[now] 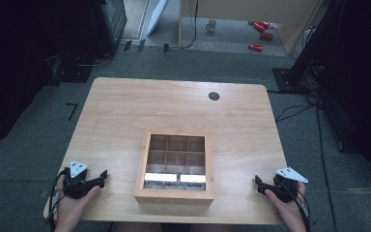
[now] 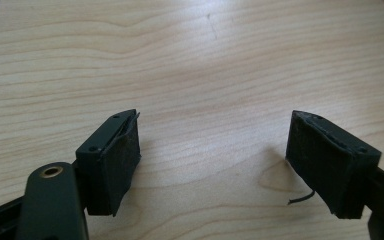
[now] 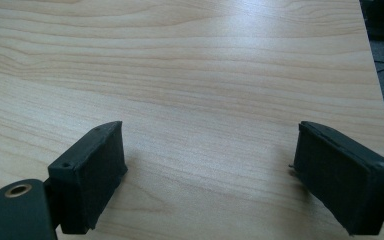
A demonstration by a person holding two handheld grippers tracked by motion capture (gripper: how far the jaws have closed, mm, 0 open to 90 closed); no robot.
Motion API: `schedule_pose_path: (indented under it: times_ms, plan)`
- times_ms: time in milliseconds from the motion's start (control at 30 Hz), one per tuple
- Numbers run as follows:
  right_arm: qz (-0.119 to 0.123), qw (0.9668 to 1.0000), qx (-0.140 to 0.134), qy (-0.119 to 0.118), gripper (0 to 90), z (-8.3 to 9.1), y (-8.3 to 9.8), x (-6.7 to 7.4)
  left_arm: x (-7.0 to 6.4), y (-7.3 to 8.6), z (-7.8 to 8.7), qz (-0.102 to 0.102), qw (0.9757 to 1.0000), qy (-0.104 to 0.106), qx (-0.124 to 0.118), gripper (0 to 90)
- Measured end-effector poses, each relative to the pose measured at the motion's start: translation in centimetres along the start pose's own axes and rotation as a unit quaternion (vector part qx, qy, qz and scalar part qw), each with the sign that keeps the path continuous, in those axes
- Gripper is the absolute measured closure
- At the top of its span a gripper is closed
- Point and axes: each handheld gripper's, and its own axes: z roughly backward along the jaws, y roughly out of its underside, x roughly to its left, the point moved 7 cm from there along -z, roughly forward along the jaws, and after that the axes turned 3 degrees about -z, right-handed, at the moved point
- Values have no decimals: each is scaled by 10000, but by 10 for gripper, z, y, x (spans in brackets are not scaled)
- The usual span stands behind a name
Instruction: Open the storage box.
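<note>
A square wooden box (image 1: 175, 166) with a grid of compartments sits near the front middle of the light wooden table (image 1: 174, 101). Two bright strips lie along its front row. My left gripper (image 1: 100, 178) rests on the table left of the box, held by a hand. Its jaws stand wide apart over bare wood (image 2: 212, 145), nothing between them. My right gripper (image 1: 260, 183) rests right of the box near the front edge. Its jaws are also spread wide above bare tabletop (image 3: 210, 155), holding nothing.
A dark round mark (image 1: 214, 95) sits in the table top at the far right. Beyond the table, on the floor, stand a mug (image 1: 211, 25) and several red cans (image 1: 261, 34). Cables (image 1: 294, 111) run on the floor at the right.
</note>
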Motion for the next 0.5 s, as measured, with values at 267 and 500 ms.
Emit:
schedule_pose_path:
  times_ms: [267, 500]
  plan:
    - [-17, 10000, -1, 15, 128, 0, 0, 0, -20, -12, 9, 26, 9987, 431, -257, 224]
    - [-20, 10000, 1, 11, 128, -1, -1, 0, -38, -29, 28, 17, 9955, 764, -566, 227]
